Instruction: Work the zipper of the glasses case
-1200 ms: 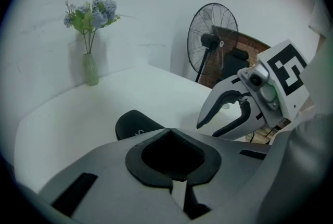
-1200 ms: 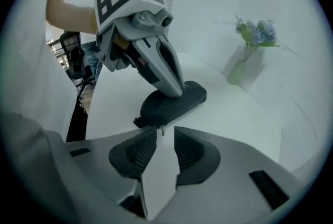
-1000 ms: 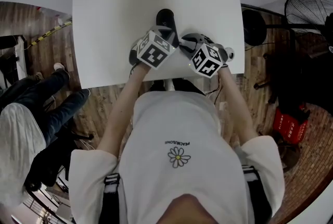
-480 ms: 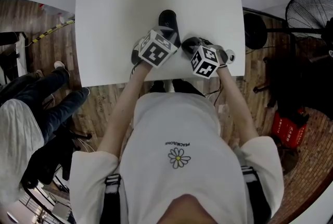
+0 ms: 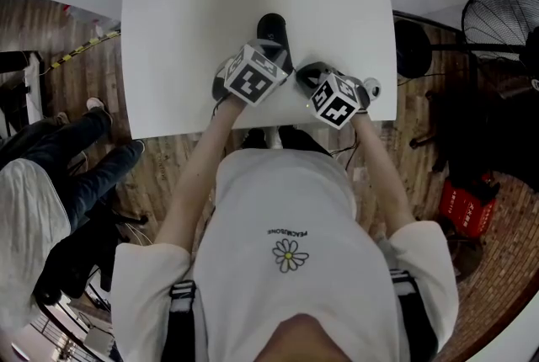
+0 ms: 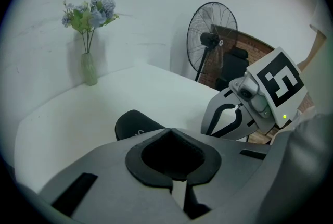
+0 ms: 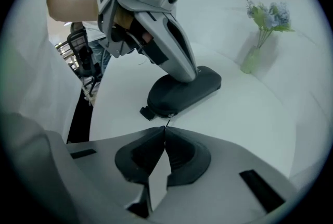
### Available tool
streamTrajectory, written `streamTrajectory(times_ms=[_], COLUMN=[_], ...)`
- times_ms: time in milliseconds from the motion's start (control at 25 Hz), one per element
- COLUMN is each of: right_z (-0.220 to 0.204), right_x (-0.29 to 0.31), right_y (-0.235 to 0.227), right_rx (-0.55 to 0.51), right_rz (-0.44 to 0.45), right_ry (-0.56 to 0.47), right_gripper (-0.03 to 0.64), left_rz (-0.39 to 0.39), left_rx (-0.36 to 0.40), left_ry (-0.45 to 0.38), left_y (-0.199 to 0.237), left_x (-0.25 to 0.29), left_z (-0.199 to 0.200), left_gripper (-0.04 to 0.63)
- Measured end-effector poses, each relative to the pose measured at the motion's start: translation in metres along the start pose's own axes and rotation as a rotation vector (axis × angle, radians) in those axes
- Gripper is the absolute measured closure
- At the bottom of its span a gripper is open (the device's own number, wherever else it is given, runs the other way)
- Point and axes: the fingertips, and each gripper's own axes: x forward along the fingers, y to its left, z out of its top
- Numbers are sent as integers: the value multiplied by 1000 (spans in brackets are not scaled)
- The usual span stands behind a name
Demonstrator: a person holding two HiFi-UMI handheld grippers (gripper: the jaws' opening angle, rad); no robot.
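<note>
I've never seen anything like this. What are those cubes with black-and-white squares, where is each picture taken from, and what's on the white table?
There is no robot here. A person holds a hand-held gripper in each hand, and the patterned cubes are part of those grippers. The head view comes from a camera on the person's head, looking down at the white table. The other two views come from a camera riding on each gripper, looking along its jaws. On the table lie a black glasses case and, at the far edge, a vase of flowers. A fan stands beyond. The left gripper is shut, its tip resting on the case. The right gripper has just been closing its jaws and appears to pinch the thin zipper pull.
</note>
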Motion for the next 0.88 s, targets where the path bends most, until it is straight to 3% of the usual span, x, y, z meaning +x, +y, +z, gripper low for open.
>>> streamTrajectory(times_ms=[120,200,480,680,880], right_z=[0,5,5,7,8], right_x=[4,5,13,16,12], right_y=[-9,-12,-15,-9,1], right_rx=[137,169,-19,-92,22], right_rz=[-48,-55,-107,-133,-39], right_ry=[-13,-17,62,49,30], right_gripper=[607,606,598,591,609], left_rz=[4,3,1,7,1], left_rx=[6,6,8,5,-2], left_ry=[3,3,2,-1,1], left_y=[0,0,0,0,0], left_x=[1,1,1,1,2], left_z=[0,0,0,0,-1], left_gripper=[580,580,580,580,580])
